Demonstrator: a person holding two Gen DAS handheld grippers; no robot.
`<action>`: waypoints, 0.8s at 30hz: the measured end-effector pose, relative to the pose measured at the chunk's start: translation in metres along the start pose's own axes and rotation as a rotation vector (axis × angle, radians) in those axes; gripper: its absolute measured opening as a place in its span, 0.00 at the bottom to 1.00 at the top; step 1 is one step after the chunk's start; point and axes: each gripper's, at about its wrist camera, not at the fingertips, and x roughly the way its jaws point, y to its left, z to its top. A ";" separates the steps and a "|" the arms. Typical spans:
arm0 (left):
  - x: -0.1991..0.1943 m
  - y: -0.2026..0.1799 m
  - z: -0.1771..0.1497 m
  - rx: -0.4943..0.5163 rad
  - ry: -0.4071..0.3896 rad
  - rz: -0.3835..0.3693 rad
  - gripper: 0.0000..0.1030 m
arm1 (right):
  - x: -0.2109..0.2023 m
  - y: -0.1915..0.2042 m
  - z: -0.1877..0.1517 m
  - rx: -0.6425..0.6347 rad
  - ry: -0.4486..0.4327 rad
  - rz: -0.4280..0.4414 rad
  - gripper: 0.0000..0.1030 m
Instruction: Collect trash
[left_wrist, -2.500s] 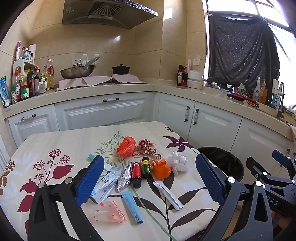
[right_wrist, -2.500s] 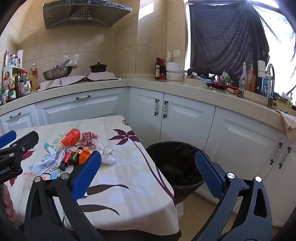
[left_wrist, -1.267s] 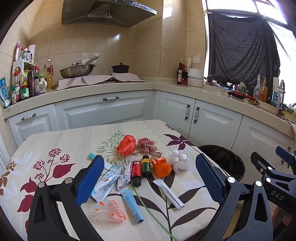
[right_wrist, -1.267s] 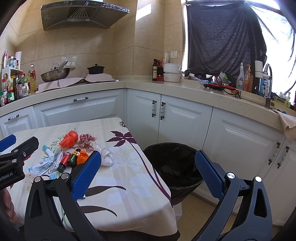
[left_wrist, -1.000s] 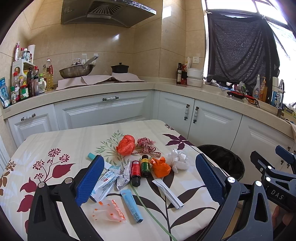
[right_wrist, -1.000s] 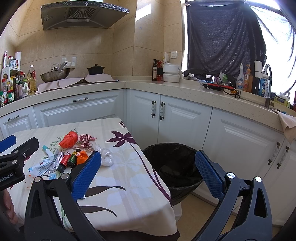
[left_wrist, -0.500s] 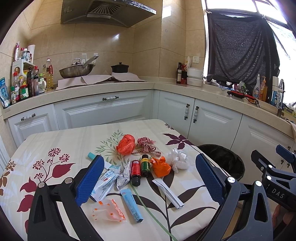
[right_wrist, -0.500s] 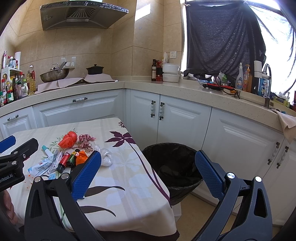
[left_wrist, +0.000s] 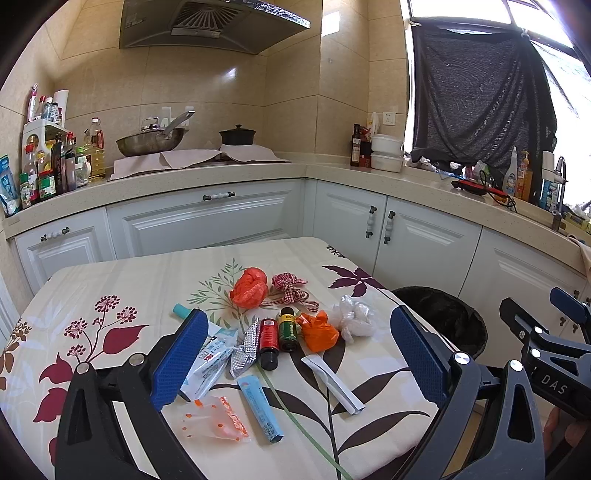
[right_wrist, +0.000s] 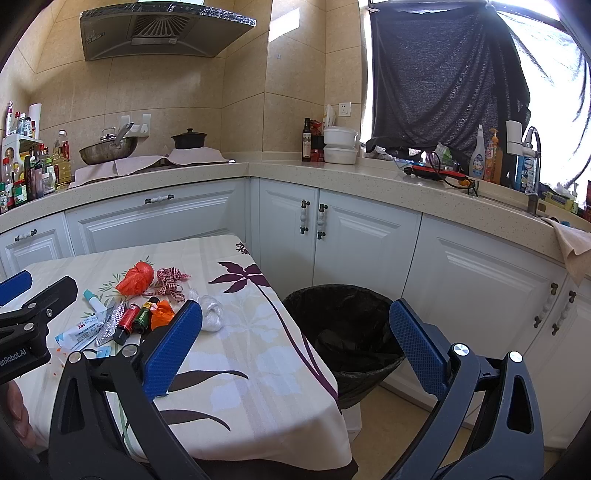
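Nearest the lens, the left gripper (left_wrist: 299, 354) hangs over the near edge of a table (left_wrist: 110, 280) draped in a floral cloth, its blue-padded jaws spread wide with nothing between them. The right gripper (right_wrist: 295, 347) is likewise spread and empty, held off the table's right side and looking toward a black-lined trash bin (right_wrist: 343, 325) on the floor just beside the table corner.

The trash lies in a loose cluster on the cloth. Closest to the left gripper are a clear packet with orange dots (left_wrist: 212, 419), a blue sachet (left_wrist: 260, 408) and a folded white paper strip (left_wrist: 334, 382). Just beyond them sit a white tube wrapper (left_wrist: 212, 360), a crumpled foil blister pack (left_wrist: 245, 349), and two small bottles lying side by side and touching — one red (left_wrist: 268, 341), one green-labelled (left_wrist: 288, 330). Beside the green one are a crumpled orange wrapper (left_wrist: 317, 330) and a wad of clear plastic (left_wrist: 352, 319). Farther back rest a balled orange bag (left_wrist: 249, 286) and a red-checked ribbon (left_wrist: 291, 290), close together.

Behind the table, white cabinets (left_wrist: 207, 218) run under a beige countertop carrying a steel wok (left_wrist: 149, 142), a black pot (left_wrist: 237, 134) and a row of condiment bottles (left_wrist: 55, 166) — a range hood (left_wrist: 210, 26) above, a dark curtain (left_wrist: 480, 99) over the bright window.
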 end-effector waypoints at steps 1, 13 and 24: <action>0.000 0.000 0.000 0.001 0.001 0.001 0.93 | 0.000 0.001 -0.001 -0.001 0.000 0.000 0.96; 0.001 -0.003 -0.001 0.003 0.006 0.002 0.93 | 0.000 0.001 -0.001 -0.002 0.000 0.000 0.96; 0.003 0.026 -0.003 -0.028 0.030 0.034 0.93 | 0.008 0.004 -0.006 -0.007 0.027 0.038 0.96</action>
